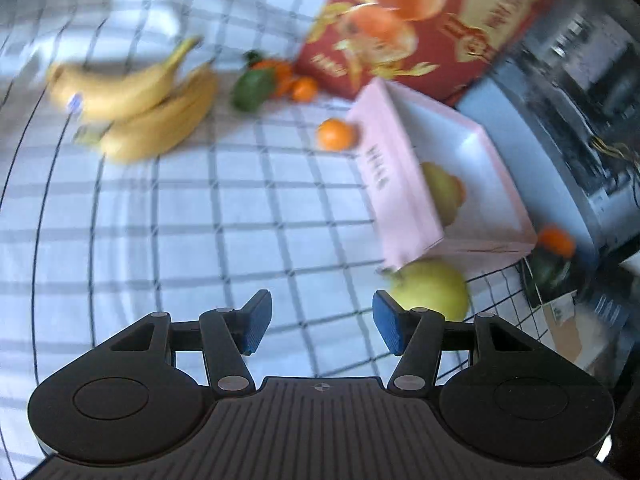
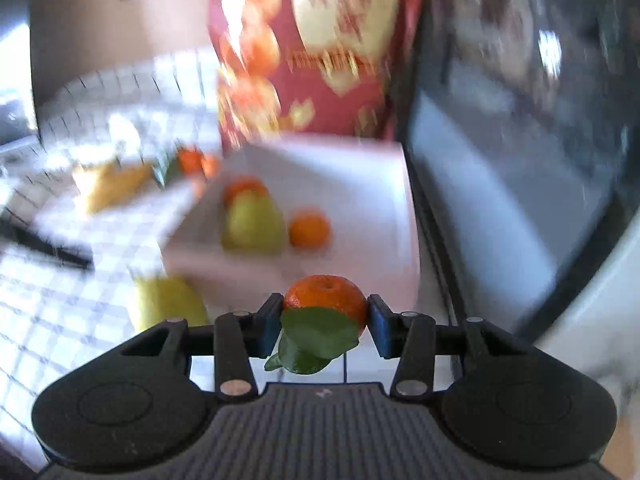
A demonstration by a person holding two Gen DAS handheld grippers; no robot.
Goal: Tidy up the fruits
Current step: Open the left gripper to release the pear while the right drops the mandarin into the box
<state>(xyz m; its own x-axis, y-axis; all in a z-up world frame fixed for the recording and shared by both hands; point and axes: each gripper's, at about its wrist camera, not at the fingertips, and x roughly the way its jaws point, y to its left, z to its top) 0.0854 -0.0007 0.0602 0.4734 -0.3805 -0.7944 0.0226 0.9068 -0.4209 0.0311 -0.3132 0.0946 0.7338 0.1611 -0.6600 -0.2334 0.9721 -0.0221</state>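
My right gripper is shut on a leafy tangerine, just in front of the pink box. Inside the box lie a green pear and tangerines. My left gripper is open and empty above the checked cloth; a loose pear lies just past its right finger, by the box's near corner. In the left view, bananas lie far left, a loose tangerine beside the box, and leafy tangerines behind. The same tangerine in my right gripper shows at the box's right.
A tall red fruit carton stands behind the pink box; it also shows in the right wrist view. A dark appliance borders the table on the right. A brown cardboard box stands at the back left.
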